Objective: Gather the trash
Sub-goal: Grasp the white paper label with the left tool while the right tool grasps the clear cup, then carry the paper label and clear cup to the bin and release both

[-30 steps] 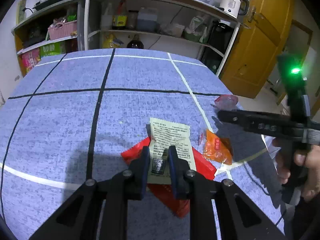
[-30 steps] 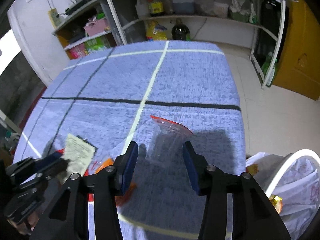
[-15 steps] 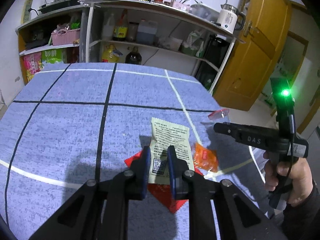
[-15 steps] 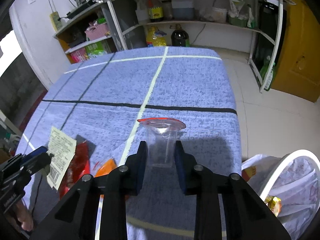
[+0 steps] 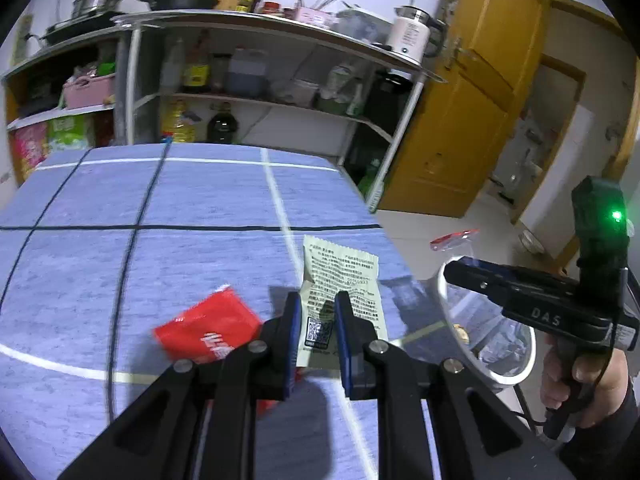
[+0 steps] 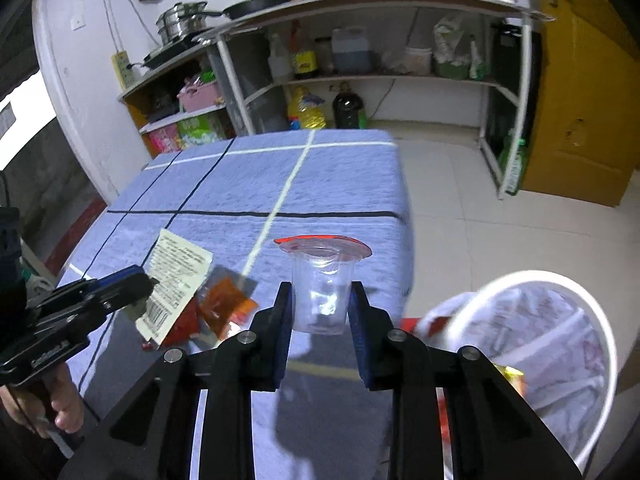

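The left hand-held gripper [image 5: 316, 330] is clamped on a pale printed packet [image 5: 342, 280], and the right hand-held gripper [image 6: 320, 312], whose jaws have just been closing, now pinches a clear plastic cup [image 6: 322, 284] with a red-edged lid. Both pieces look lifted clear of the blue worktop [image 5: 180, 200], and the white-rimmed trash bin [image 6: 592, 312] sits at about 4 o'clock in the right wrist view with some litter already inside. A red packet [image 5: 208, 334] and an orange sachet [image 6: 226, 300] lie on the worktop waiting, so I judge the job roughly midway.

Clear glossy plastic cup [image 6: 322, 294], printed paper-like wrapper [image 5: 340, 284], matt blue cloth tablecloth [image 5: 208, 200].
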{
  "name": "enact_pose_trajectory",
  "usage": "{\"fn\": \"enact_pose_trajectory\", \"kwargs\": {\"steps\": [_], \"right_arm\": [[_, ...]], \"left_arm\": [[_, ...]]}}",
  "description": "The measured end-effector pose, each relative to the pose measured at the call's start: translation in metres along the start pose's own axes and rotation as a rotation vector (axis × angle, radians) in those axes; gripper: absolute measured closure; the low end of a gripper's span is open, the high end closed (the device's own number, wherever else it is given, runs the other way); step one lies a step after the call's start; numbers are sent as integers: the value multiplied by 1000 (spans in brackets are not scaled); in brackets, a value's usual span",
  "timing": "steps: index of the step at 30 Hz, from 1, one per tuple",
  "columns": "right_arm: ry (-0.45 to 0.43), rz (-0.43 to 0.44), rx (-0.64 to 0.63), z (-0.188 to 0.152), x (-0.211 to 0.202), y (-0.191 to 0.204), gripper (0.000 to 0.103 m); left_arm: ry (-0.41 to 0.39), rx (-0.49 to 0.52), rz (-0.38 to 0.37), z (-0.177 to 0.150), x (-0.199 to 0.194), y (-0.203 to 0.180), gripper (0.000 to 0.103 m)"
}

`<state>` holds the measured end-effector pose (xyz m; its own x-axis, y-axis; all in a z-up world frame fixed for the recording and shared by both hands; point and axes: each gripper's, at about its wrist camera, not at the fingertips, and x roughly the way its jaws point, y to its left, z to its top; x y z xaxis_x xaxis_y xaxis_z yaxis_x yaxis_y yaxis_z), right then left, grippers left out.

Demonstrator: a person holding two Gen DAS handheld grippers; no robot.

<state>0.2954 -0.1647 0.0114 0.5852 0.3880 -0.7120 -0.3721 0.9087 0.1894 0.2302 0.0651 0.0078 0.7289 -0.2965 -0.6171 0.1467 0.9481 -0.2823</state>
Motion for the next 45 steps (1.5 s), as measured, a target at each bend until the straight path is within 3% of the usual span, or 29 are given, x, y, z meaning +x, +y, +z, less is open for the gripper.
{"fn": "enact_pose_trajectory", "kwargs": {"steps": [12,25,33,38,45], "right_arm": [[-12,-107,126,-43,-51,-89,75],[36,-157,219,-73,-59,-148,73],[74,-197,254,-90,-55,-173,72],[73,-205,281,-97,-59,-182,57],[8,-182,266,-86,-75,-170,57]], "left_arm": [[50,104,-119,2,34,-88,85],[154,163,-200,-11,90,-166,85],[205,185,-216,-17,116,-185,85],[208,196,-216,-18,120,-188,85],[151,188,-215,-13,97,-183,85]]}}
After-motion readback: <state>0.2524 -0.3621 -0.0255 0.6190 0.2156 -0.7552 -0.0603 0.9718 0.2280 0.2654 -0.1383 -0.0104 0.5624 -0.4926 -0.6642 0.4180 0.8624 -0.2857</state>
